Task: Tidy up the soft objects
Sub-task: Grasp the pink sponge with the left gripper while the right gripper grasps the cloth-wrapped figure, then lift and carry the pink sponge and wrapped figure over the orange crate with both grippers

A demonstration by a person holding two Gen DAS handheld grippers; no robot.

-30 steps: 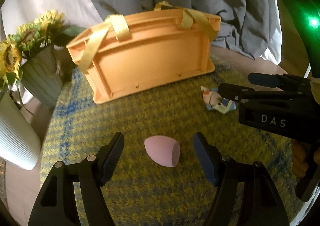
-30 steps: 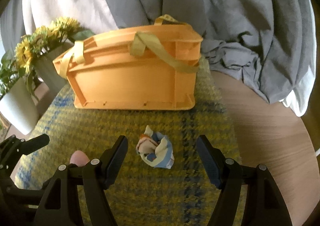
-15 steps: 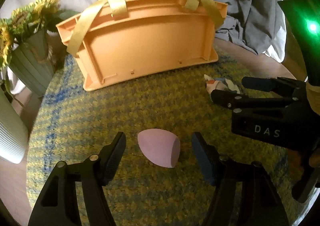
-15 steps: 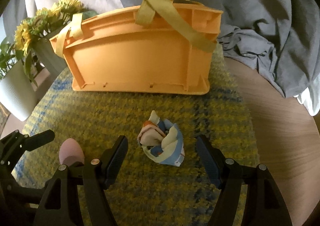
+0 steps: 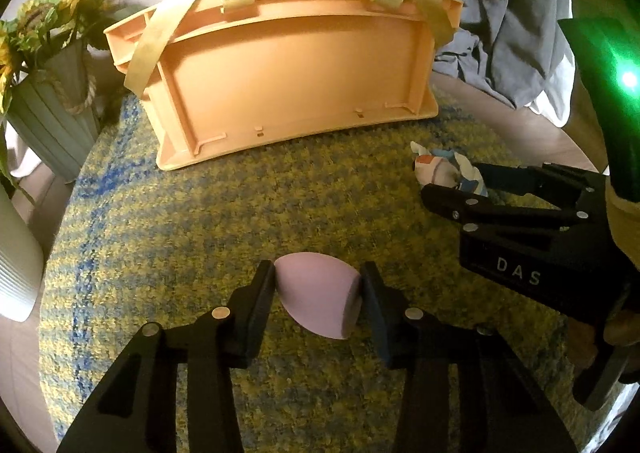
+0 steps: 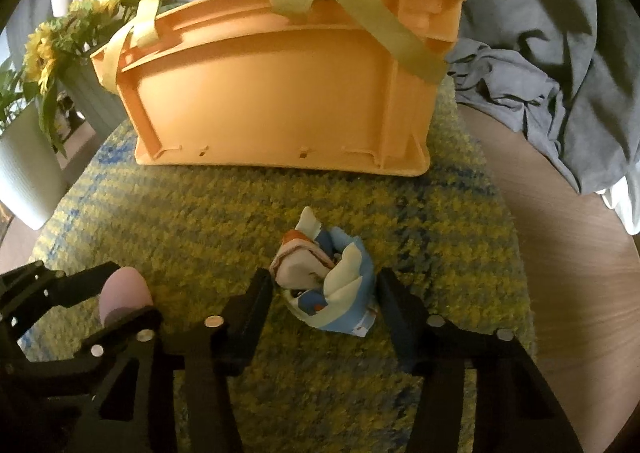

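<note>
The left tool [image 5: 318, 293] is clamped on the pink sponge [image 5: 316, 299]: both pads touch its sides, the pointed end toward 11 o'clock and the flat cut face against the right pad. The sponge sits low on the yellow-and-blue mat [image 5: 200, 221], which covers most of the round wooden tabletop [image 6: 580, 253]. In the left wrist view the right tool [image 5: 452, 189] reaches in from 3 o'clock, its fingers either side of the cloth bundle [image 5: 440, 169]. In the right wrist view the right tool [image 6: 324, 293] brackets that bundle [image 6: 324, 289]; the left pad [image 6: 262, 293] looks to be touching the crumpled white, orange and blue fabric, and the right pad lies just beside it, so whether it truly grips cannot be told. The bundle rests on the mat near its middle. At 9 o'clock in this view the left tool [image 6: 120, 305] shows with the sponge [image 6: 124, 293] between its fingers. The orange crate [image 6: 280, 93] stands on the mat at 12 o'clock, well apart from both soft things, with pale yellow straps [image 6: 352, 17] draped over its rim. A green pot of sunflowers [image 5: 52, 105] stands at 10 o'clock beside the crate, a white ribbed pot [image 5: 16, 265] nearer at 9 o'clock. Grey cloth [image 6: 540, 53] lies heaped behind the crate from 12 to 2 o'clock.
</note>
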